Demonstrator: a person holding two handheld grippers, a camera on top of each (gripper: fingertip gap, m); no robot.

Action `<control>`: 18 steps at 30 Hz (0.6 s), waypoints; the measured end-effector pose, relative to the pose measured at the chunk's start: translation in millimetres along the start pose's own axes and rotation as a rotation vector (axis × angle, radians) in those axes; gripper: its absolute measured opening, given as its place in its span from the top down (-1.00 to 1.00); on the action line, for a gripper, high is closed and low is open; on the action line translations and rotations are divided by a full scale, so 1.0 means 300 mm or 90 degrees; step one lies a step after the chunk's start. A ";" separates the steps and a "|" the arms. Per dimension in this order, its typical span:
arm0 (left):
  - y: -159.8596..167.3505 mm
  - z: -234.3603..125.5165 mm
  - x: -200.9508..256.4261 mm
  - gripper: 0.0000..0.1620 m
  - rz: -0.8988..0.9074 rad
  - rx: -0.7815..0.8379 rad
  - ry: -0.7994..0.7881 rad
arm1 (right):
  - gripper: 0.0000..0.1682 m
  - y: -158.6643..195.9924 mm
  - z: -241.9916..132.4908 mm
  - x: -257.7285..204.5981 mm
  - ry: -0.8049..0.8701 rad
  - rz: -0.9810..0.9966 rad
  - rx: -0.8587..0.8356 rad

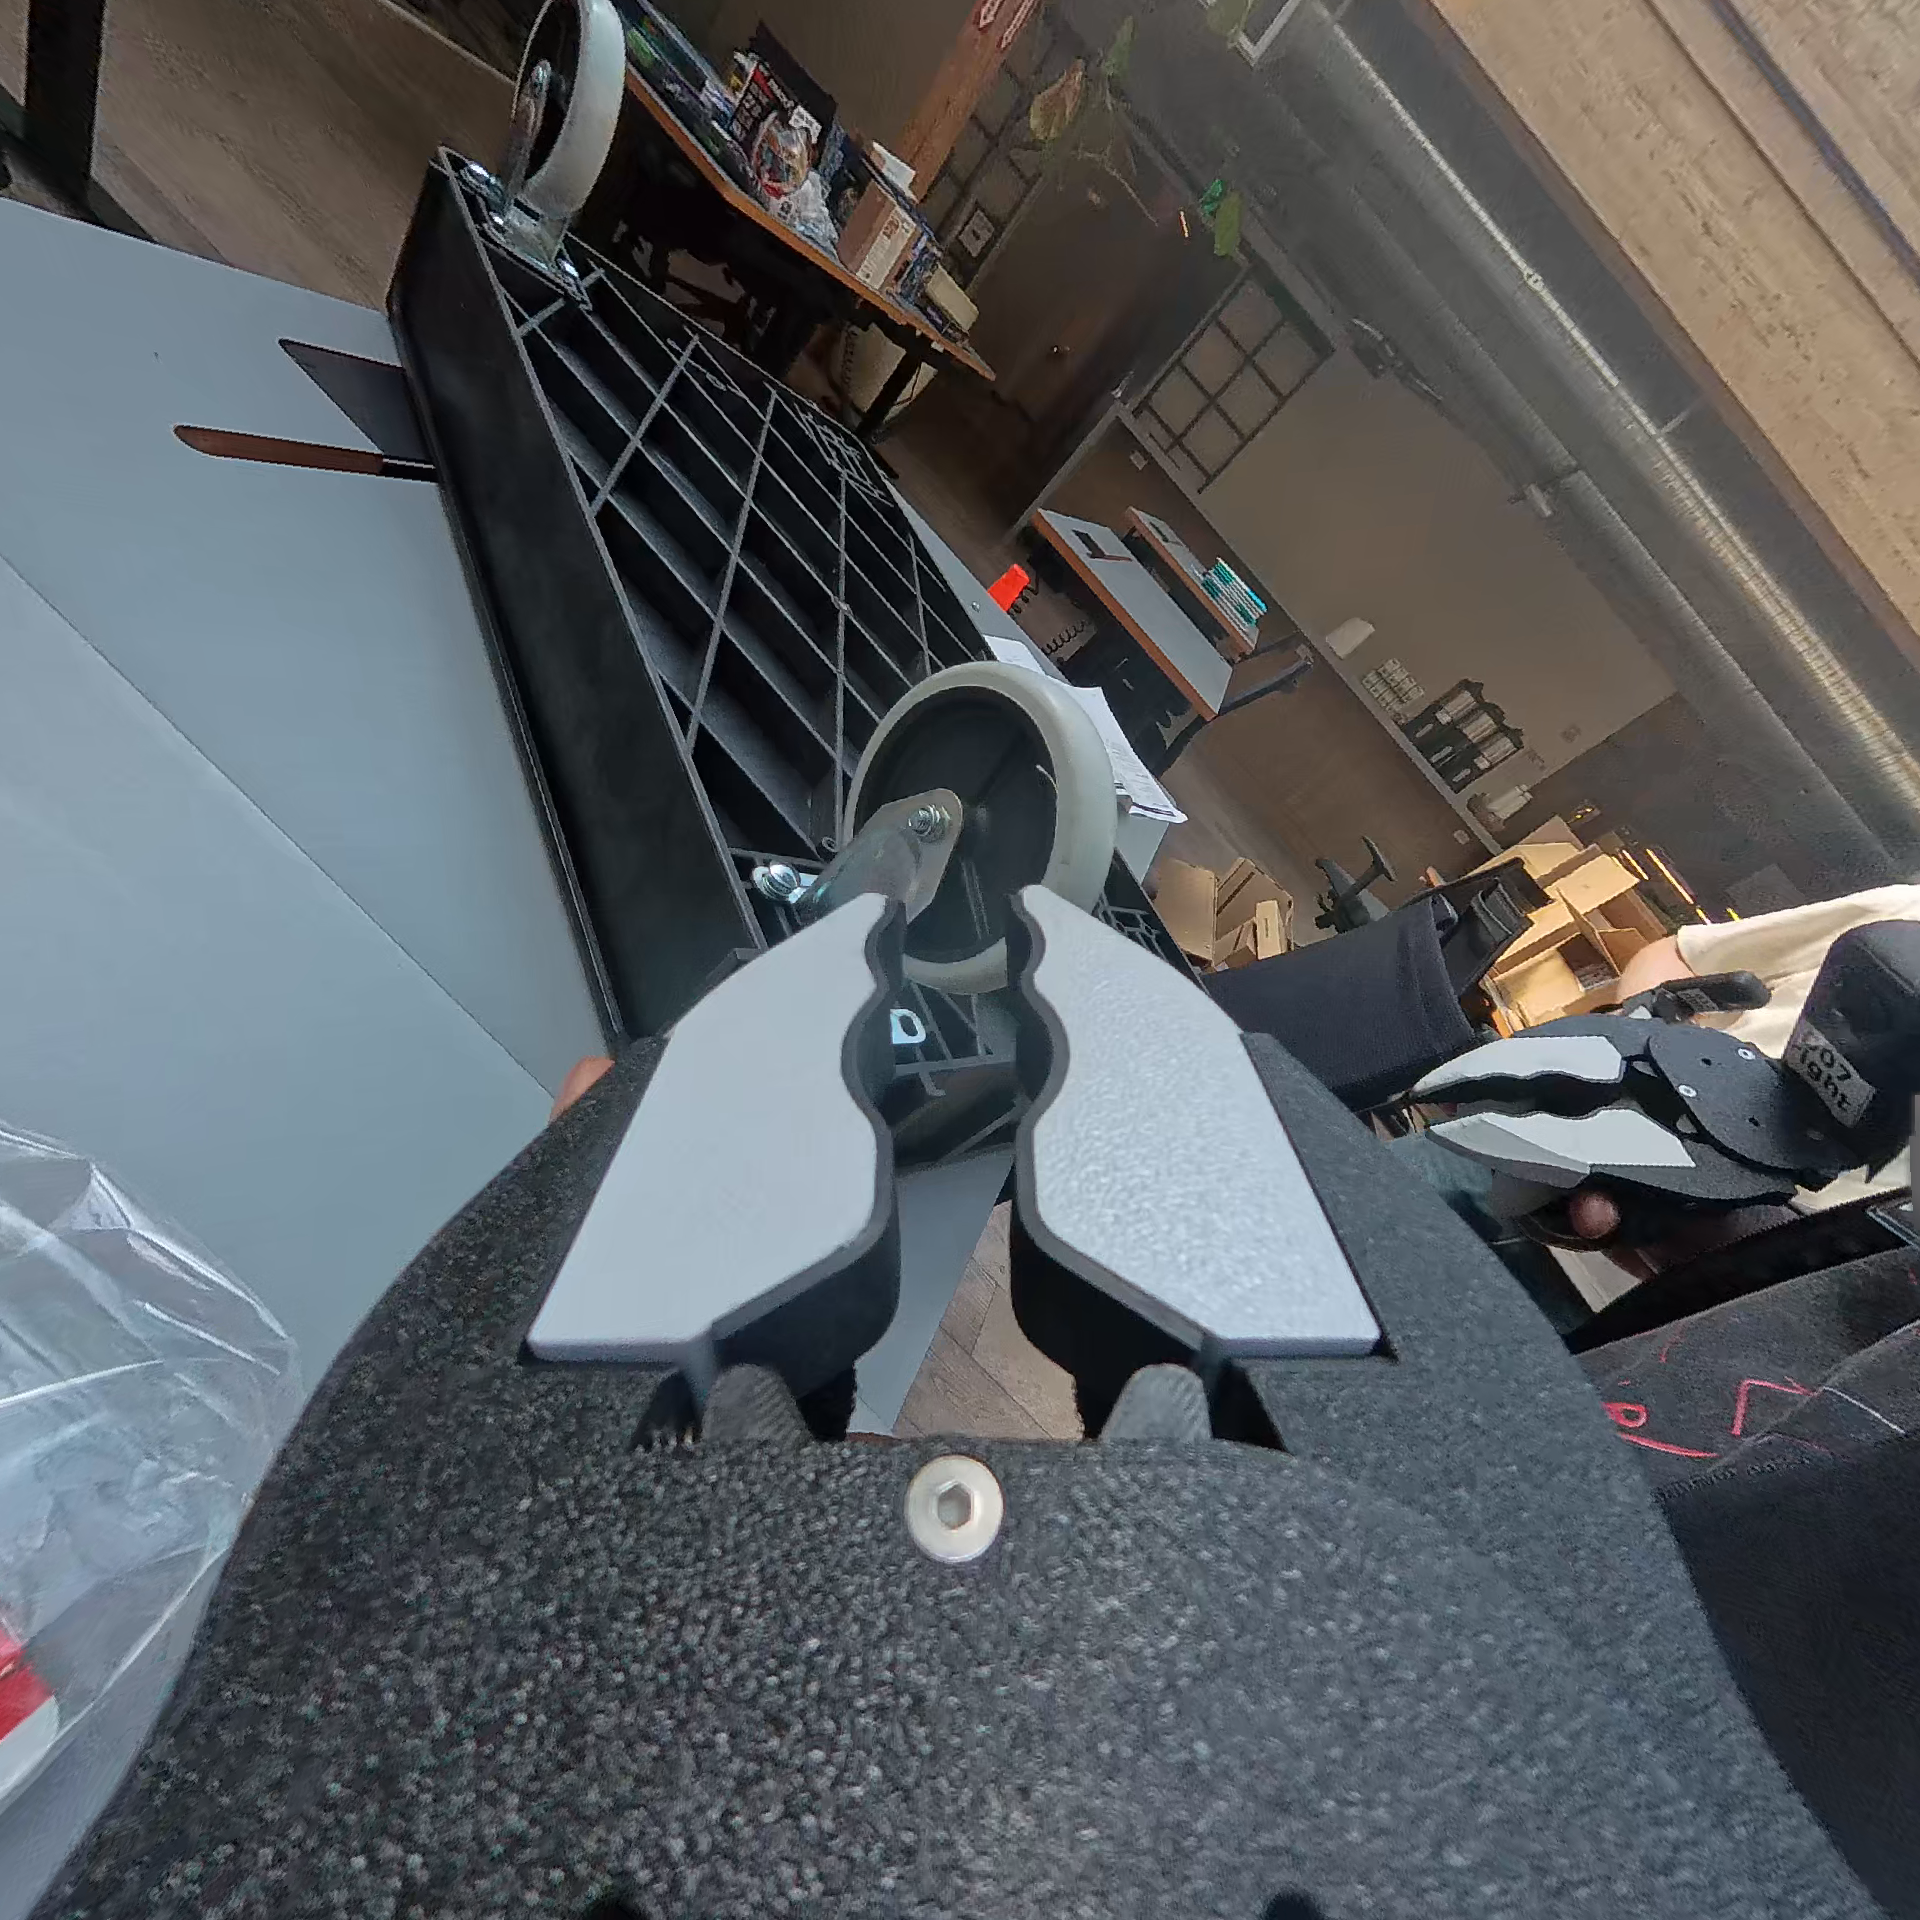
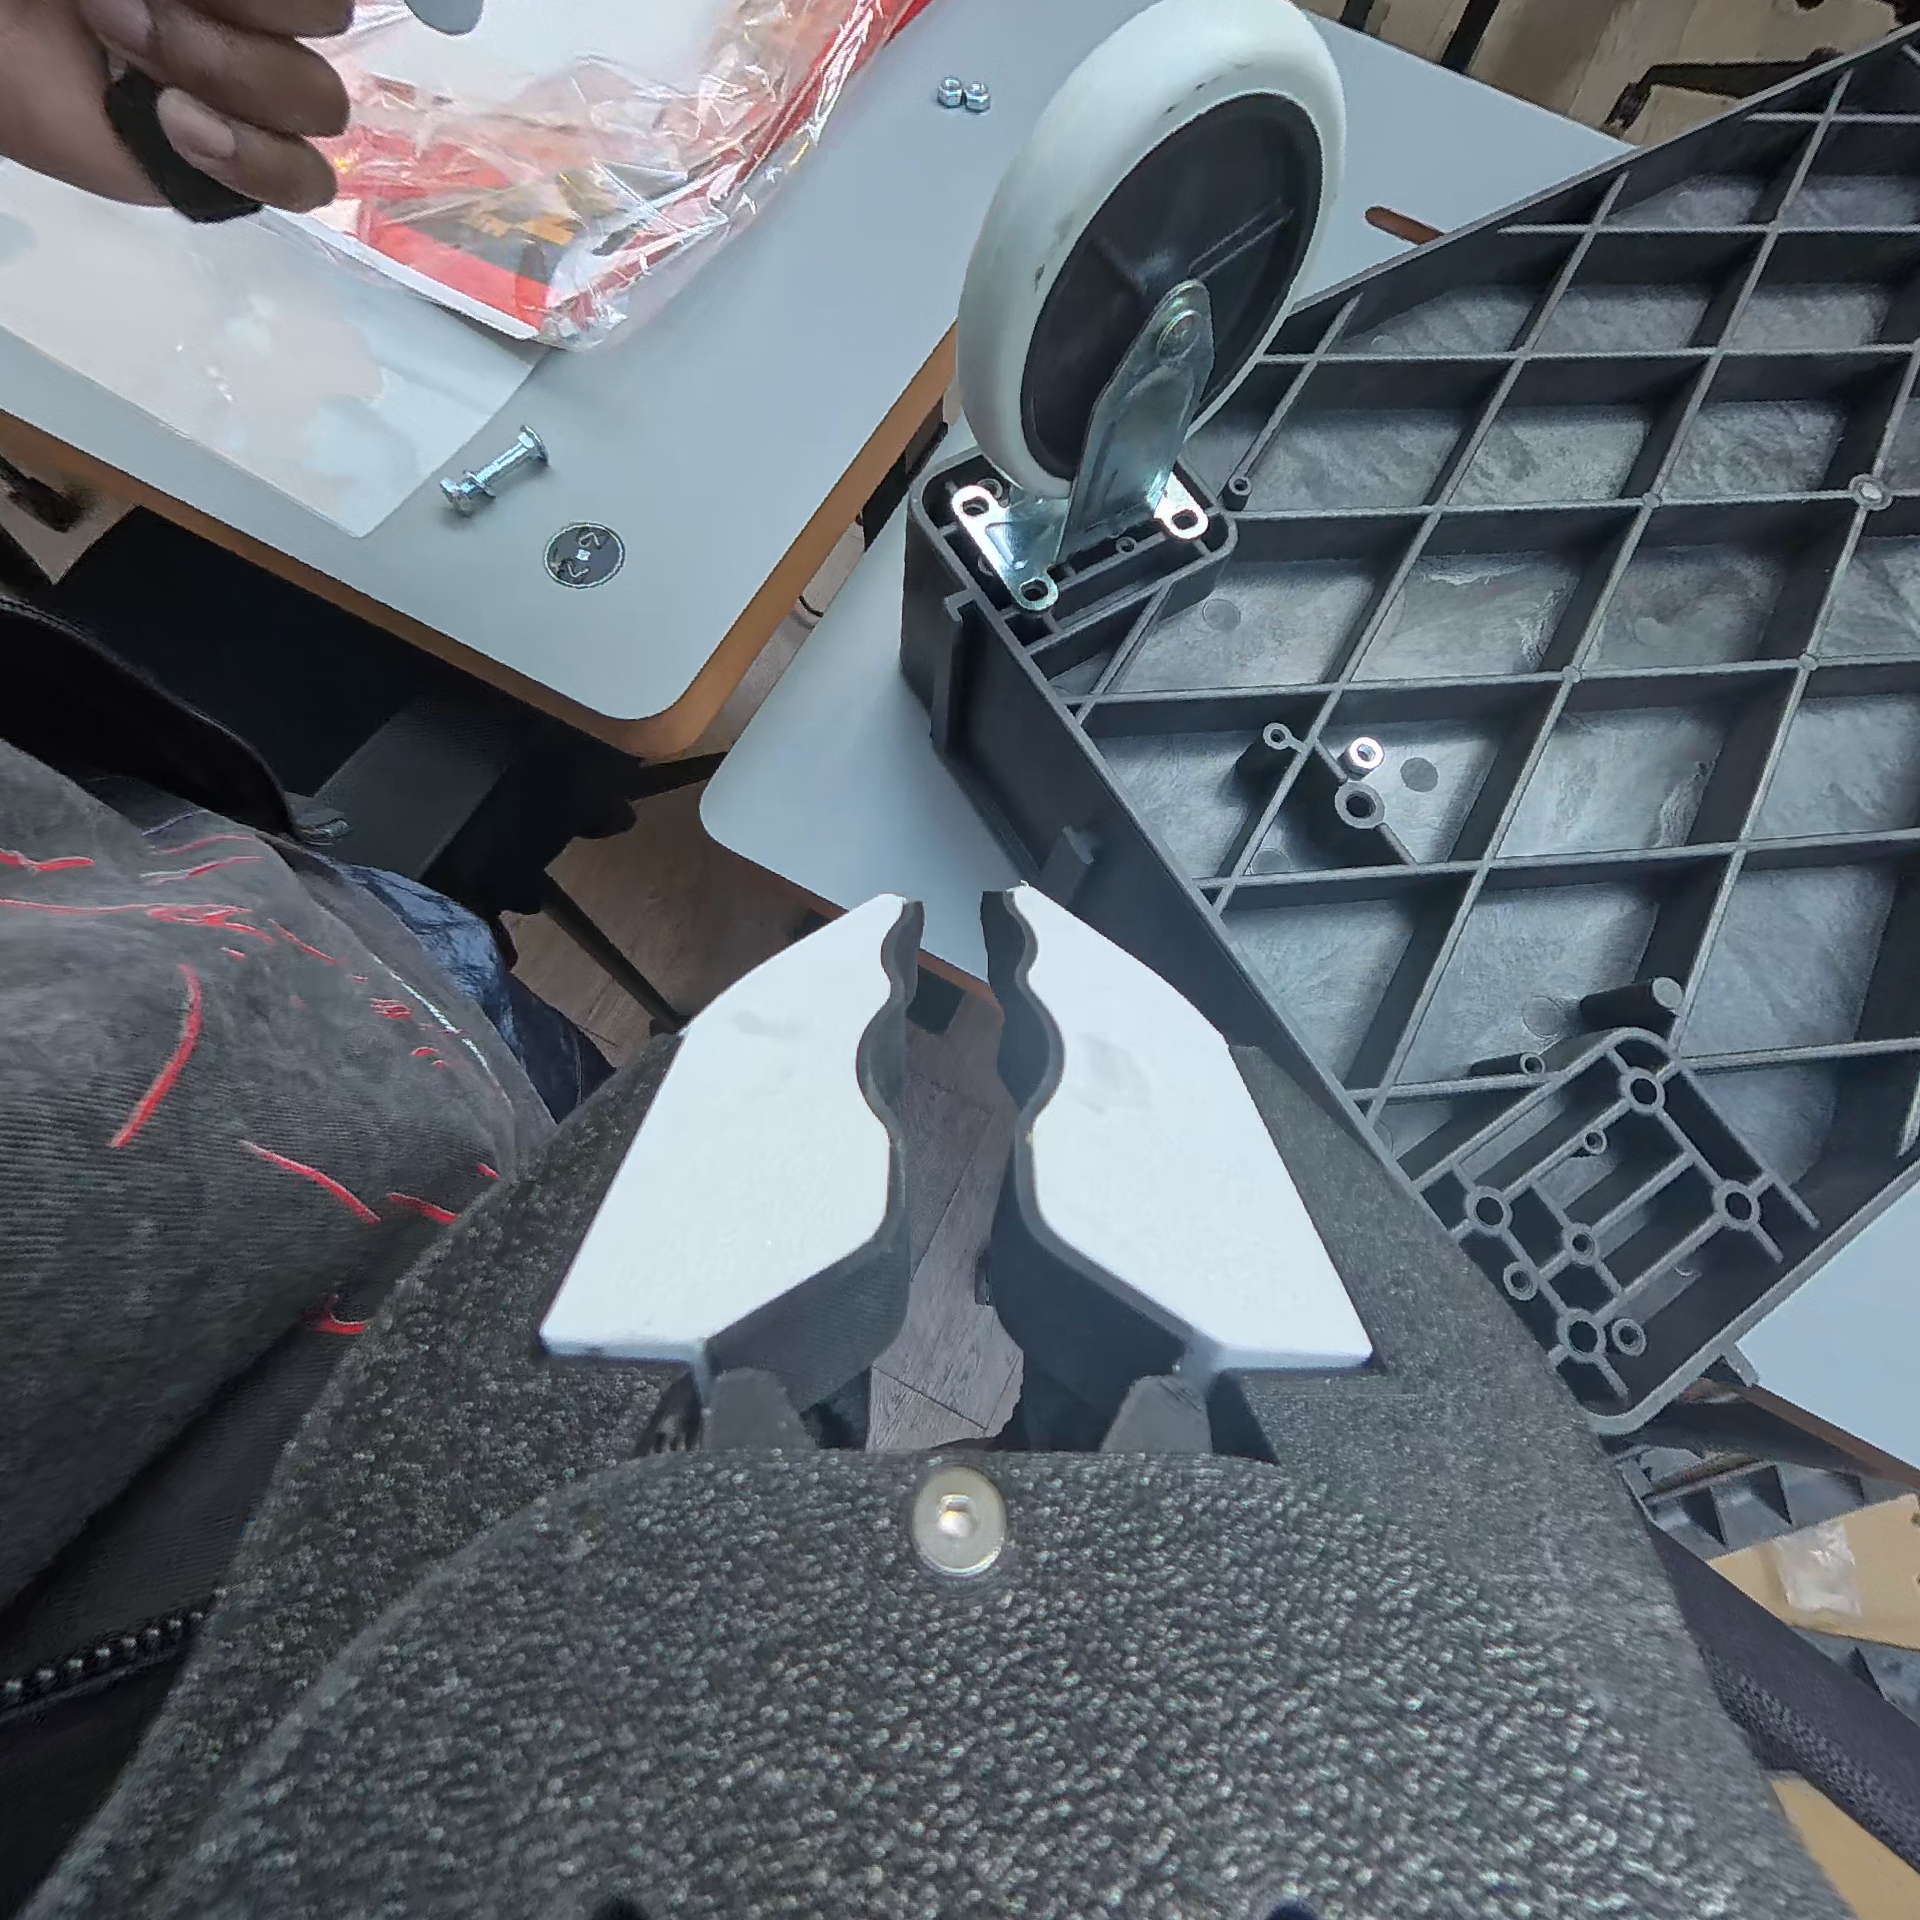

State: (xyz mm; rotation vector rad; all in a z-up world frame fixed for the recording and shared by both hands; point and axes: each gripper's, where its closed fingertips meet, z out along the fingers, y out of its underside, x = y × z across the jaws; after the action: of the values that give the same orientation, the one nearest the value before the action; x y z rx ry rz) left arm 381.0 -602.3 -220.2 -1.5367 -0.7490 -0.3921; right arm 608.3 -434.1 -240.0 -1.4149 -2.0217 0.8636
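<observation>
Two castors are seen on the upturned black platform (image 2: pixel 1507 727), which lies on the grey bench (image 2: pixel 675 416). The near castor (image 2: pixel 1143 260) stands upright on its corner seat in the upper centre of the right wrist view. The far castor (image 1: pixel 566 104) appears at the top of the left wrist view.

The left claw (image 1: pixel 956 935) is set narrow and holds nothing. The near castor is framed between its tips, but contact cannot be confirmed. The right claw (image 2: pixel 951 914) is likewise narrow and empty, and is held over the bench corner, apart from the platform.

Three holes of the near castor's mounting plate appear unfilled. It is judged that the castor could be tipped or shifted off its seat by a sideways knock from either claw. A loose bolt (image 2: pixel 494 480) at left and two nuts (image 2: pixel 963 96) at top lie on the bench. These could be rolled off the edge if brushed. The bolt lies at the edge of a clear plastic bag (image 2: pixel 582 156), and could be dragged along if the bag were snagged.

The fourth plate hole is hidden behind the wheel. The platform is cut off at the right edge, so any further castors cannot be made out. The bag's contents are obscured by glare.
</observation>
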 end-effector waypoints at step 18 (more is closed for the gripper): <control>0.270 0.209 0.328 0.77 0.023 -0.093 0.026 | 0.83 0.193 -0.163 -0.032 -0.040 0.031 0.066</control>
State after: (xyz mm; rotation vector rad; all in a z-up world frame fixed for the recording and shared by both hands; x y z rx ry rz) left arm 494.1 -516.6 -224.4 -1.6721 -0.6718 -0.4586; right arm 682.3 -418.8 -251.8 -1.4011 -1.9646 1.0308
